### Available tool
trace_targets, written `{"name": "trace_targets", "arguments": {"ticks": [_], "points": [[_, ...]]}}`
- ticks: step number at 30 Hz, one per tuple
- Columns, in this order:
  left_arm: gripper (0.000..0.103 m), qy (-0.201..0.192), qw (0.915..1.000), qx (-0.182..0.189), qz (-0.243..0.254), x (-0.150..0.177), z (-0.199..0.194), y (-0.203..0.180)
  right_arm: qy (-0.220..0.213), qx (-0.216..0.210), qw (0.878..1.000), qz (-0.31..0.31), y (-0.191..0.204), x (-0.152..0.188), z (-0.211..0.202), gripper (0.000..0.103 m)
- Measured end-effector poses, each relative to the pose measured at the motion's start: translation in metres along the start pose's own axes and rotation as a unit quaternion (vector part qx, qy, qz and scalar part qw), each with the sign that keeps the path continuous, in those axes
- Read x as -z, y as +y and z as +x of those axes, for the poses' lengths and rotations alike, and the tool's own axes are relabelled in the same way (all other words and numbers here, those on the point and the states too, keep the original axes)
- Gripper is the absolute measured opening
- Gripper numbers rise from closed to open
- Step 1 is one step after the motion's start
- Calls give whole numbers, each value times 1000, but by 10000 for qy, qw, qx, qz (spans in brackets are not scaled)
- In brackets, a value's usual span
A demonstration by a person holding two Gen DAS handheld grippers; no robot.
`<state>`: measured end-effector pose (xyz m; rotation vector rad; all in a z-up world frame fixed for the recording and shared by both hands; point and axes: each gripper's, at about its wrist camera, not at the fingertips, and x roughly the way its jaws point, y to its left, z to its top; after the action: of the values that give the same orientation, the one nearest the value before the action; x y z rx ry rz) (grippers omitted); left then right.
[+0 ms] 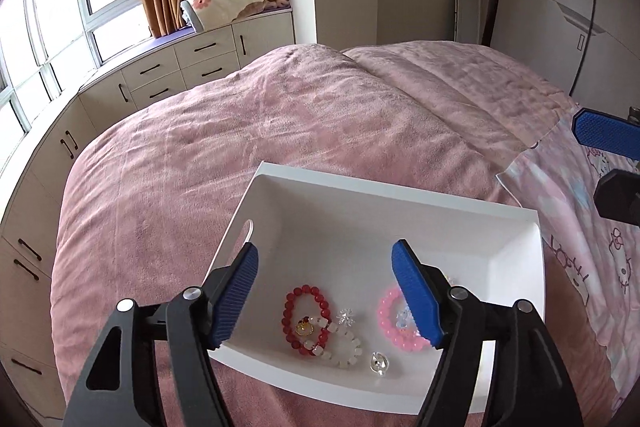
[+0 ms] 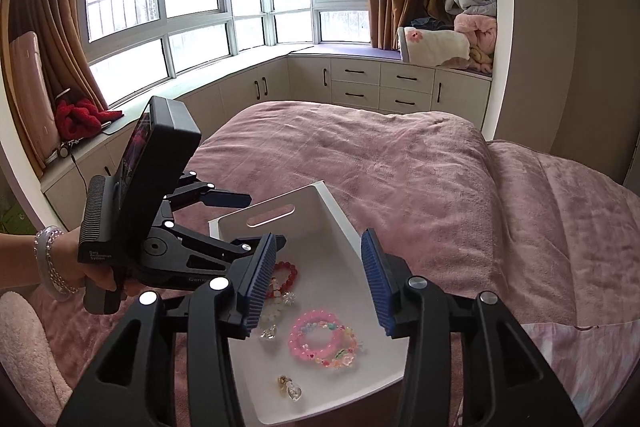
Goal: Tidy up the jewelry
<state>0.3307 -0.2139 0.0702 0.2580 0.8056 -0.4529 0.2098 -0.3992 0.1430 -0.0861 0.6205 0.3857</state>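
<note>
A white tray lies on the pink bed and holds jewelry: a red bead bracelet, a white bead bracelet, a pink bead bracelet, and small clear charms. My left gripper is open and empty above the tray's near end. In the right wrist view the tray holds the pink bracelet, a multicoloured bead bracelet, the red bracelet and a gold-and-clear charm. My right gripper is open and empty above the tray. The left gripper's body sits at the tray's left.
The pink duvet covers the bed. A Hello Kitty sheet lies right of the tray. White drawers and a window seat with folded blankets line the far wall. A pink fuzzy cushion is at lower left.
</note>
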Motion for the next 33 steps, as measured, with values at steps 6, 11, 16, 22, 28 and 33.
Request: {"name": "trace_targets", "arguments": {"ticks": [6,11,16,22,28,33], "points": [[98,-1018,9927,-588,-278,-4,-68,4,-532,44,9986,-27,7,0,-38,72],[99,-1624,9814,-969,-335,18,-121,-7,-815,179,9965,-40,18,15,-69,85],[99,-1774,9755,-1171,-572,58,-148,-20,-947,462,9943,-161,37,45,-92,98],[99,-1847,9721,-1296,-644,114,-151,-50,-954,552,9939,-25,56,100,-97,98],[99,-1790,9708,-1425,-715,158,-146,-68,-982,774,9920,178,65,146,-88,98],[99,-1819,9659,-1382,-1214,180,-149,-55,-796,894,9926,198,66,172,-73,98]]}}
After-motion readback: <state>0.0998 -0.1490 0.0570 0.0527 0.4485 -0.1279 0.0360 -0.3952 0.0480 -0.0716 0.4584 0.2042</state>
